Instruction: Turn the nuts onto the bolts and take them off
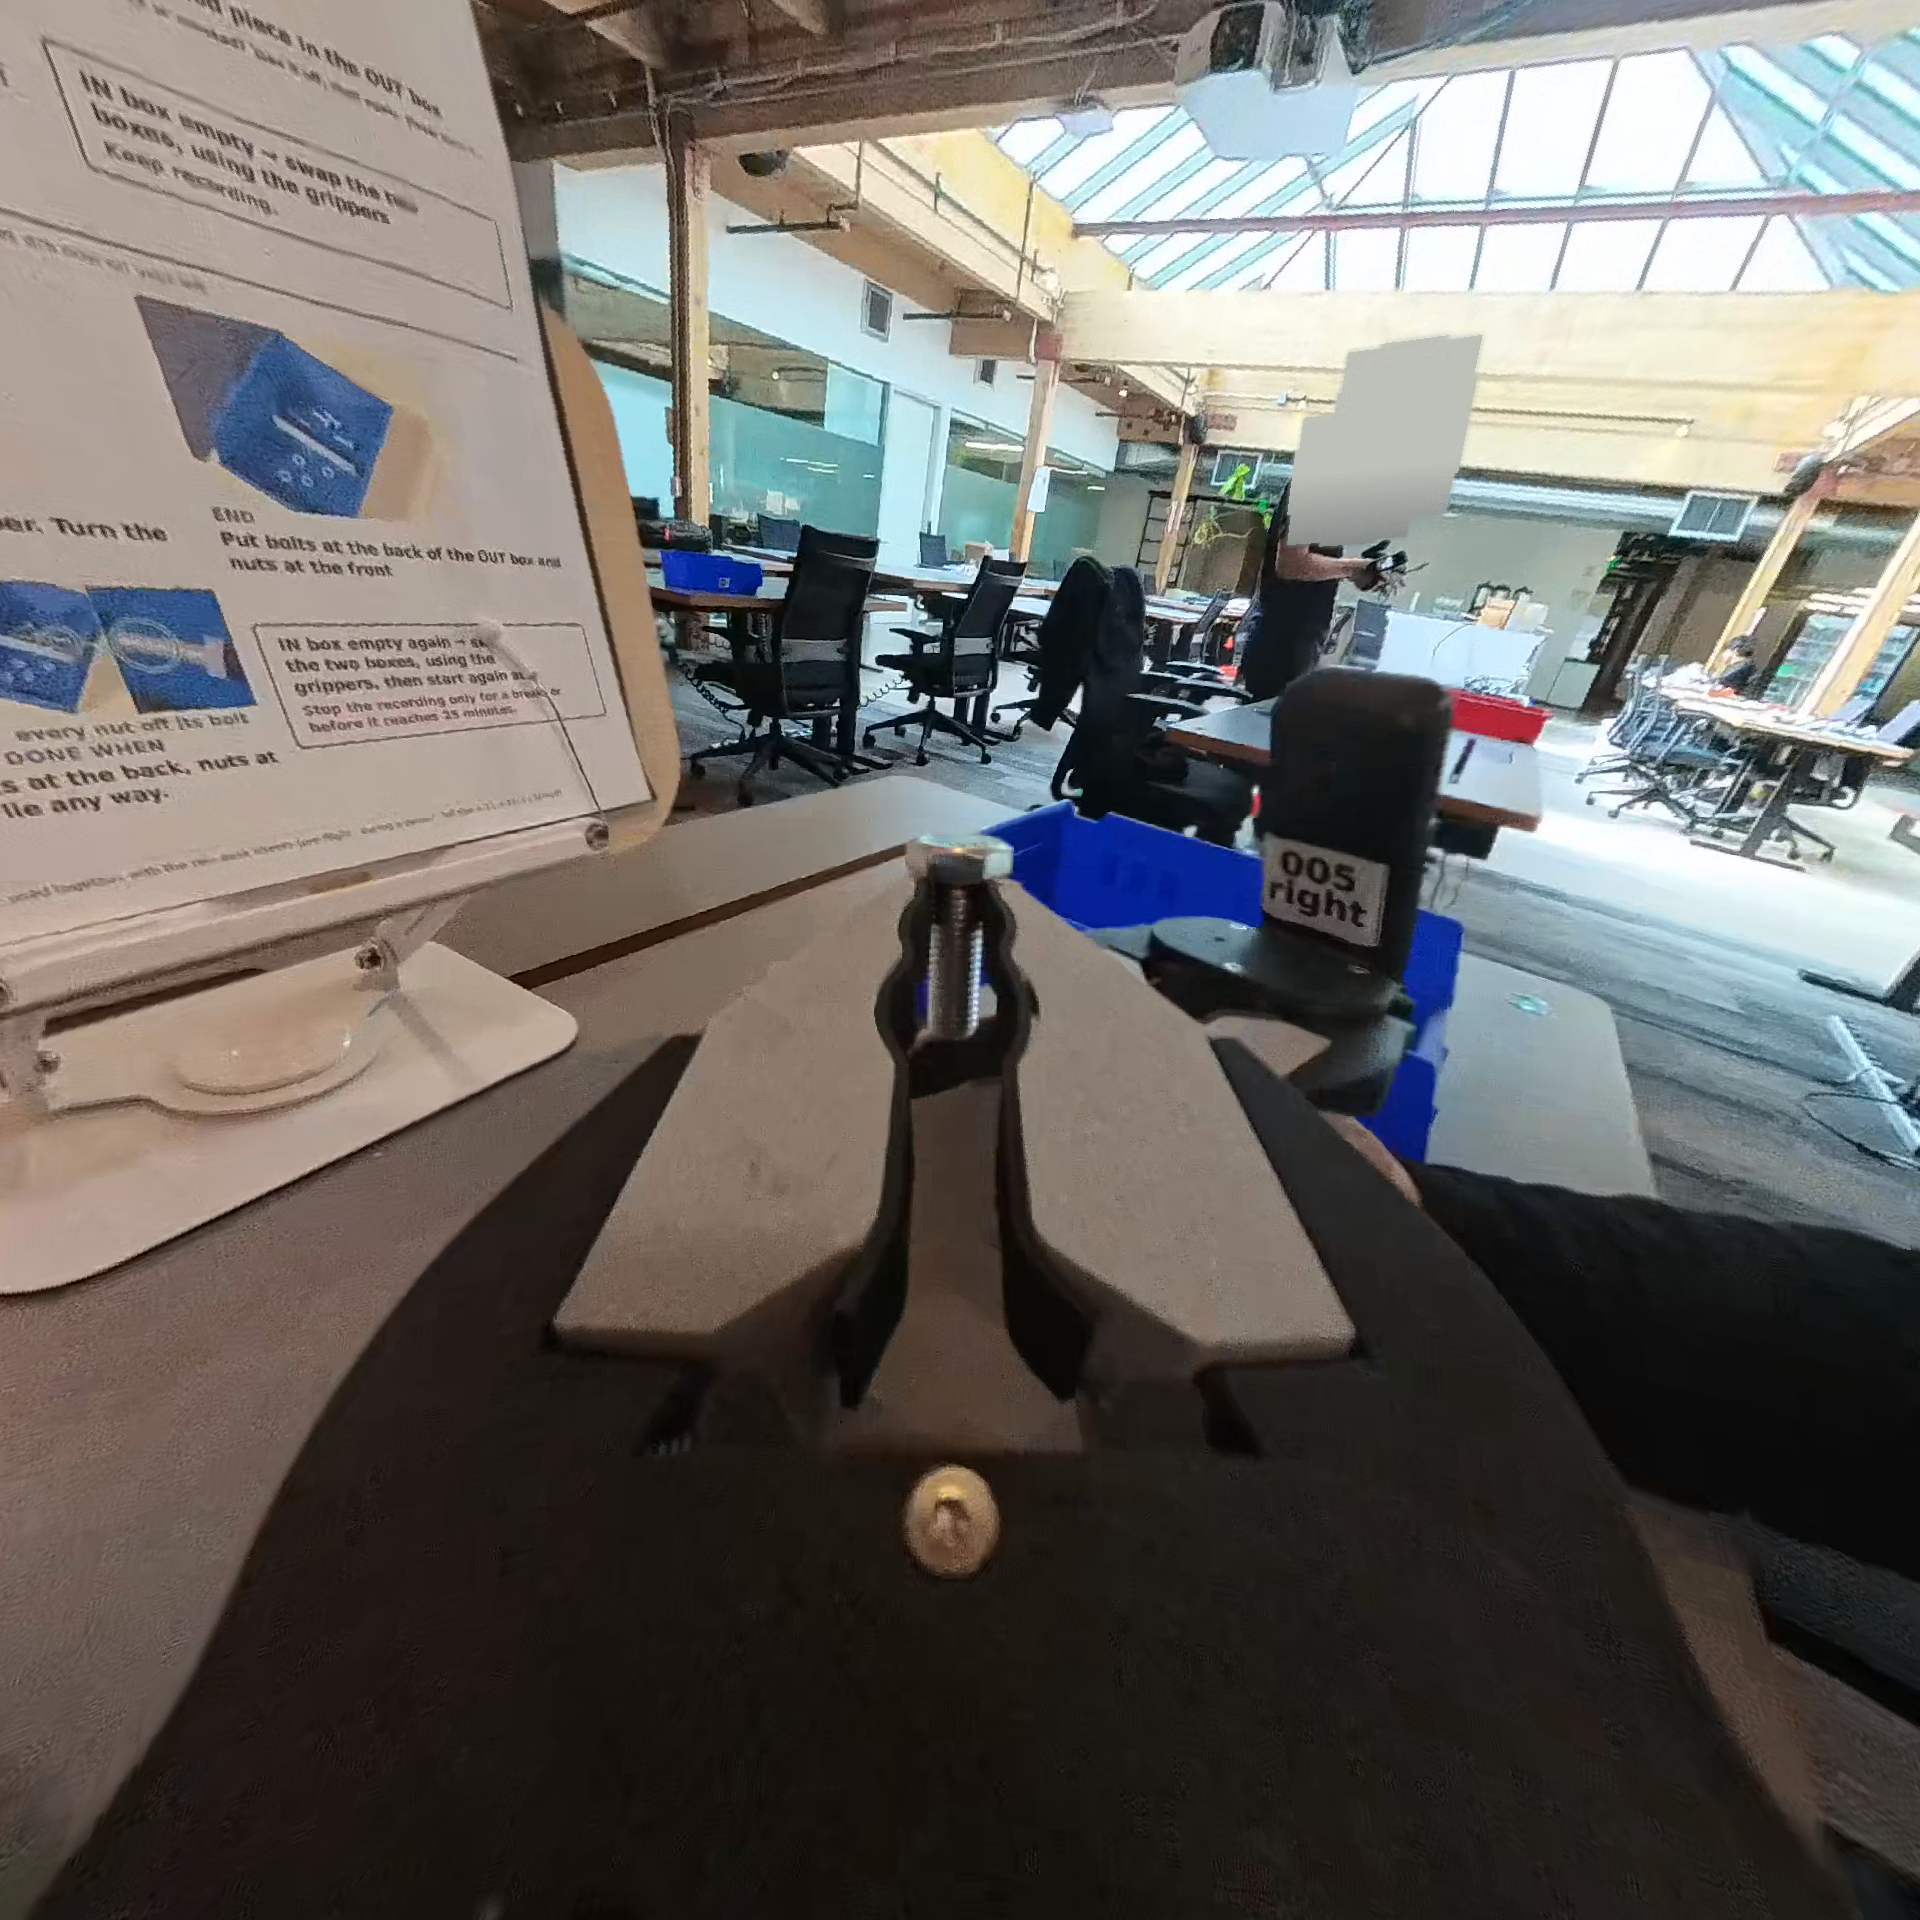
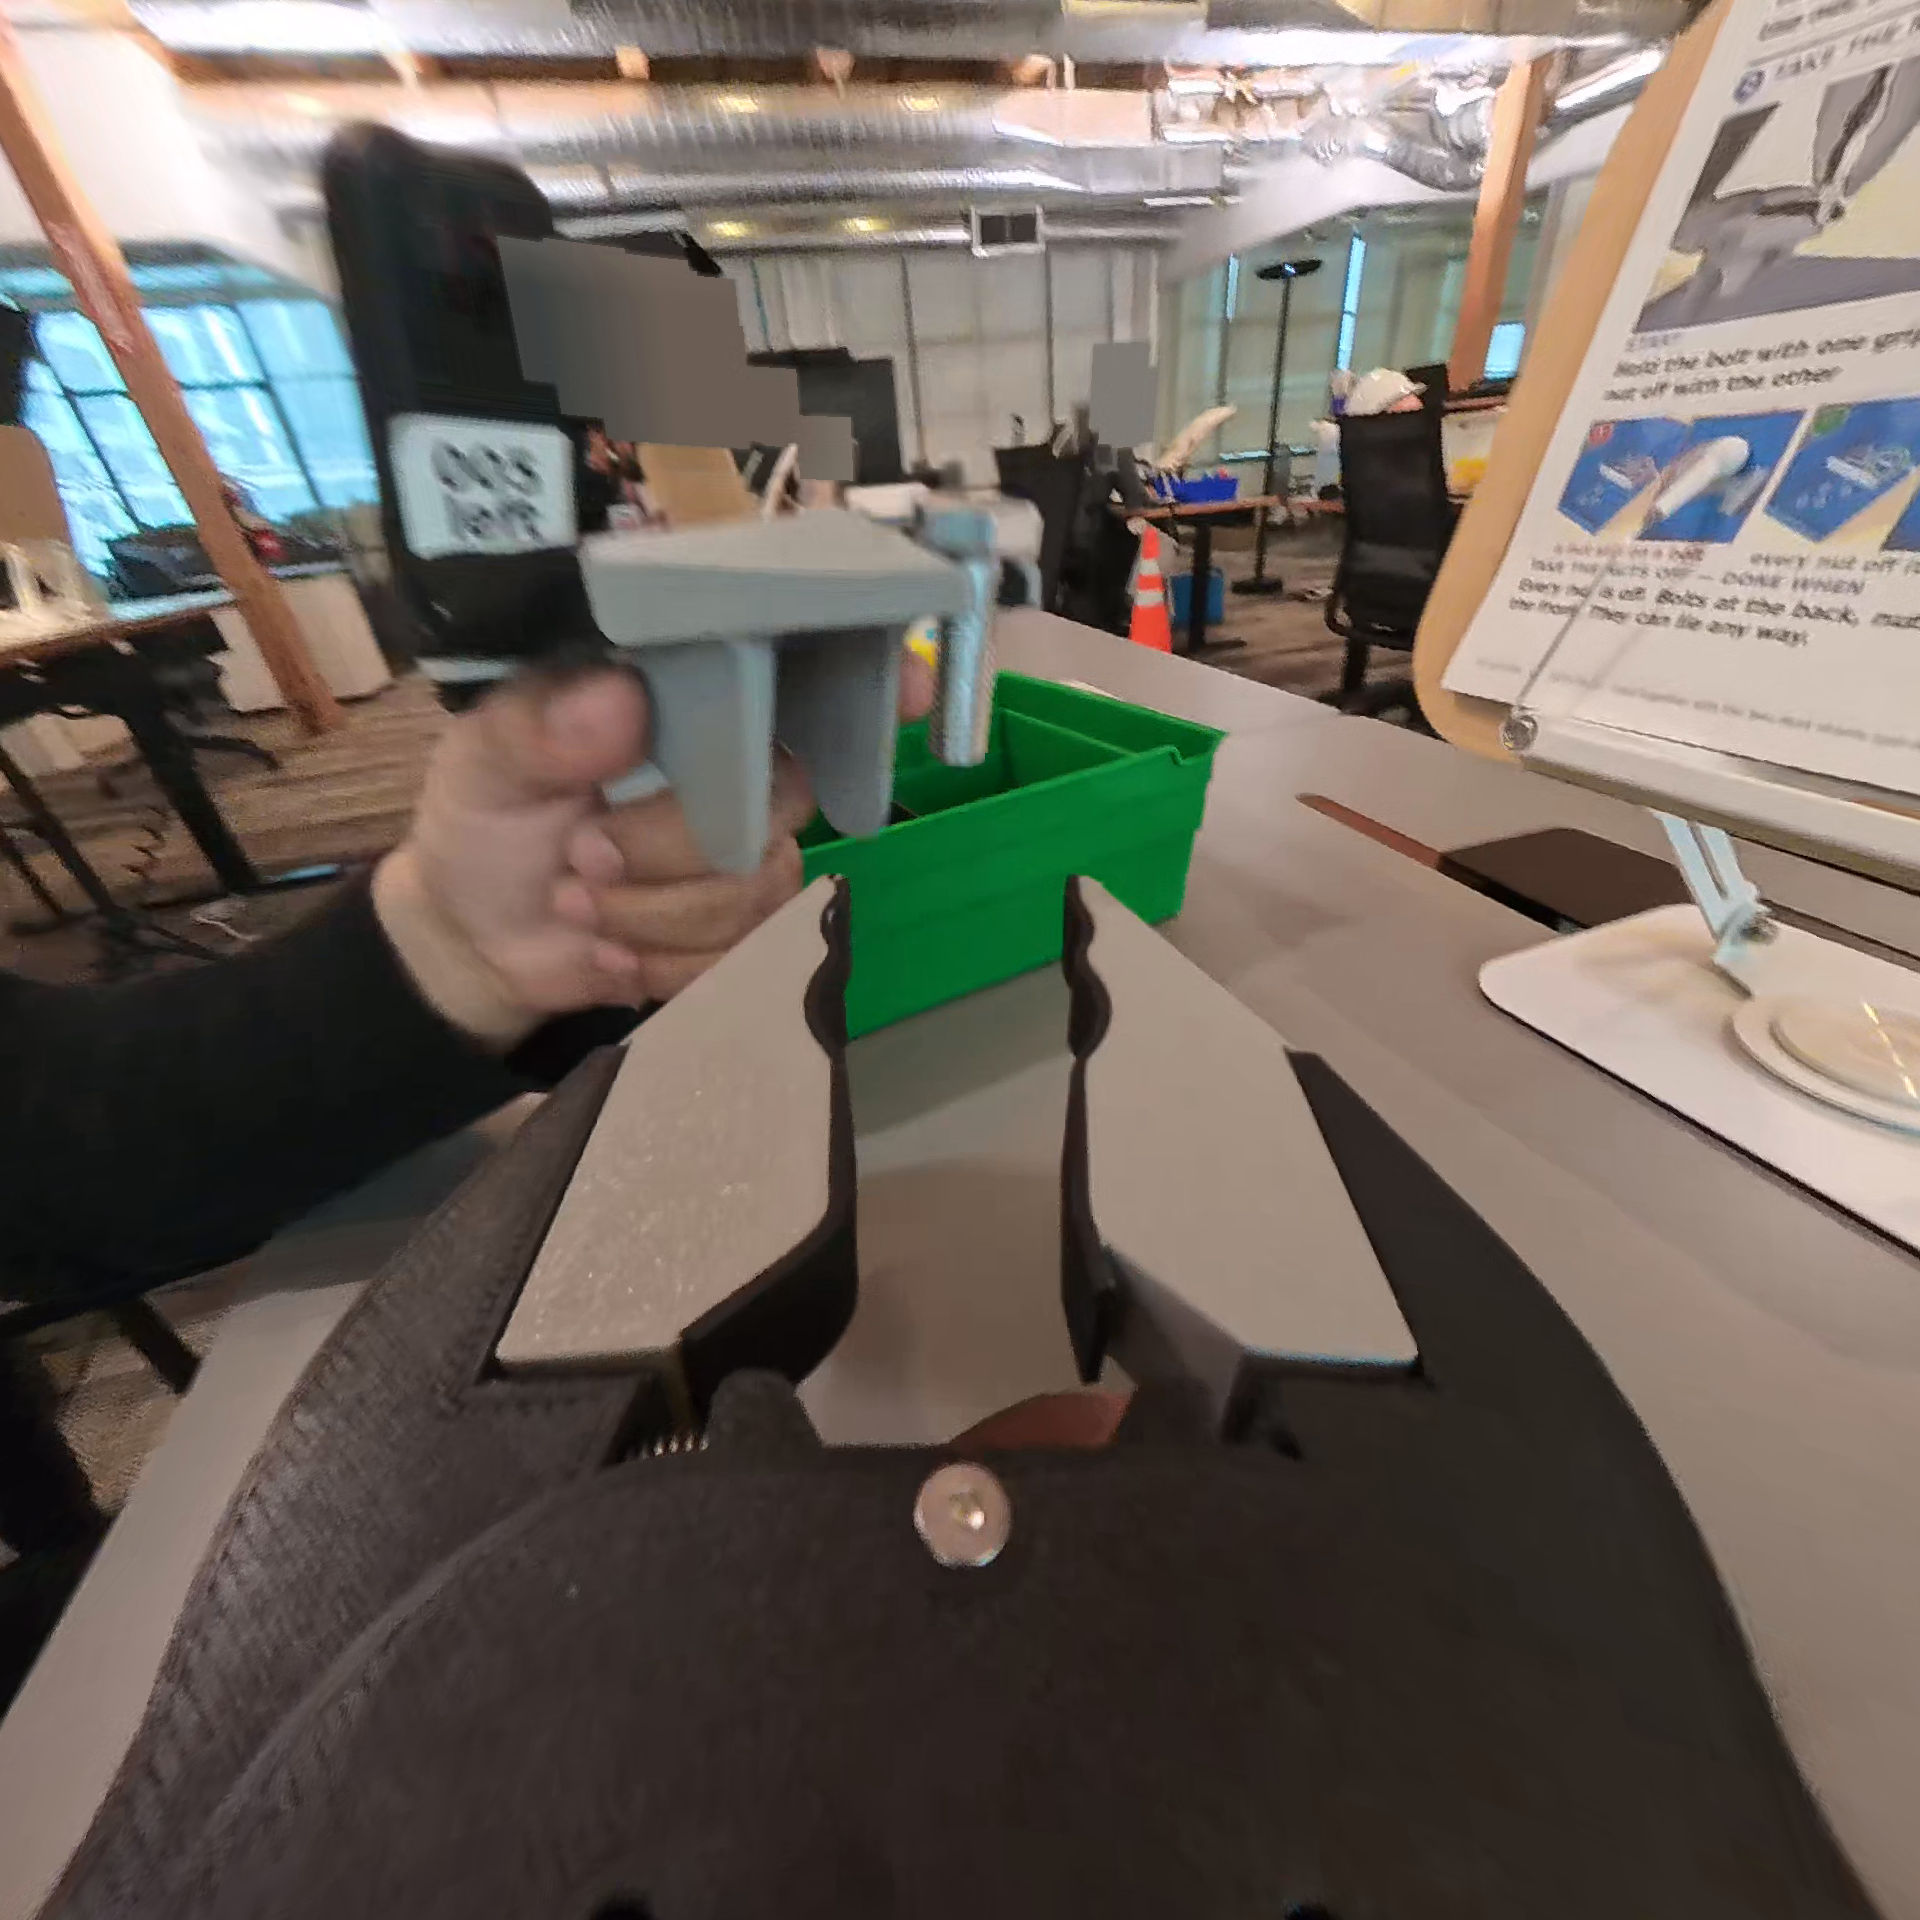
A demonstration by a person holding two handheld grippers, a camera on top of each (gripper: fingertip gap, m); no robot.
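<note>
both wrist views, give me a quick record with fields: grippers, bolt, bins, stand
left gripper: shut on the silver hex-head bolt, gripping its threaded shank, head past the fingertips
right gripper: open, holding nothing
nut: none visible on the bolt
blue plastic bin: beyond the left gripper
green plastic bin: on the grey table, divided inside
white instruction sheet stand: on the table, beside the bins
</note>
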